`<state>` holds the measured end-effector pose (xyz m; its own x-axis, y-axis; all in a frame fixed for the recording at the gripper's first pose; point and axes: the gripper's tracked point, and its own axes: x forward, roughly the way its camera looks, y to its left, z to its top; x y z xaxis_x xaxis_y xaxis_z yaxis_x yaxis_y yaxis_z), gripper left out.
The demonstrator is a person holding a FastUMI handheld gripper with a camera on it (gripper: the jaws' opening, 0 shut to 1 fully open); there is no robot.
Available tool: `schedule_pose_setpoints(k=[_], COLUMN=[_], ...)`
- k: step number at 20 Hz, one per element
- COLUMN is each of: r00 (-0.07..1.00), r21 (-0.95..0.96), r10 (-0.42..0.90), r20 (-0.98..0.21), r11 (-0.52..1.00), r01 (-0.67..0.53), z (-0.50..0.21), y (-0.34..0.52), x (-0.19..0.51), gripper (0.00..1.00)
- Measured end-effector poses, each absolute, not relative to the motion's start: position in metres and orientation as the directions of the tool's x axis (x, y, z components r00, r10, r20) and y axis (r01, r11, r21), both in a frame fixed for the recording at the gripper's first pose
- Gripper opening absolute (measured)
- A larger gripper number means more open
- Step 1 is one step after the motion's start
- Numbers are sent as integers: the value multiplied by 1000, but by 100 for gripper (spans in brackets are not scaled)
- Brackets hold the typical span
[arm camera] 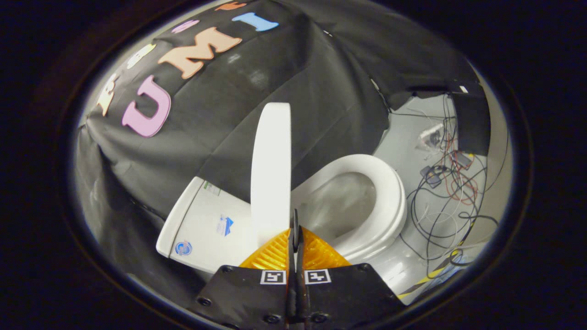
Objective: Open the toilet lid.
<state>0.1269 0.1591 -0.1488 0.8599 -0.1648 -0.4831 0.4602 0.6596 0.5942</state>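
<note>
Your view takes in the toilet: cistern [206, 224] beside the raised toilet lid [271, 169], which stands upright, seen edge-on, just ahead of your fingers. The seat [385, 206] lies down over the bowl beyond it. Loose cables [440, 201] sprawl on the floor [403, 133]. Your gripper [296, 233] is closed, fingers pressed together, holding nothing.

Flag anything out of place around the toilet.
A tangle of loose cables sprawls over the floor beside the toilet bowl. The lid stands raised just ahead of the gripper, whose fingers are closed together.
</note>
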Motion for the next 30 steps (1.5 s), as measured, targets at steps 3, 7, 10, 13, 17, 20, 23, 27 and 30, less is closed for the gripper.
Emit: schedule_pose_setpoints(k=[3, 7, 10, 13, 17, 20, 23, 27, 30], r00=[856, 847, 853, 856, 854, 851, 857, 850, 871], r21=[546, 466, 474, 448, 398, 333, 300, 247, 258], r10=[-181, -203, -209, -217, -233, -251, -254, -271, -250], r20=[-485, -491, -478, -469, -465, -461, -449, -452, -423], r11=[702, 761, 756, 777, 806, 840, 860, 877, 888], r01=[458, 452, 451, 442, 437, 428, 412, 411, 380], z=[-137, -125, -119, -116, -110, -102, -95, -91, -84], y=[165, 172, 178, 184, 187, 190, 198, 200, 212], x=[130, 135, 139, 141, 144, 149, 153, 156, 162], gripper=[1, 1, 1, 1, 1, 0, 0, 1, 1])
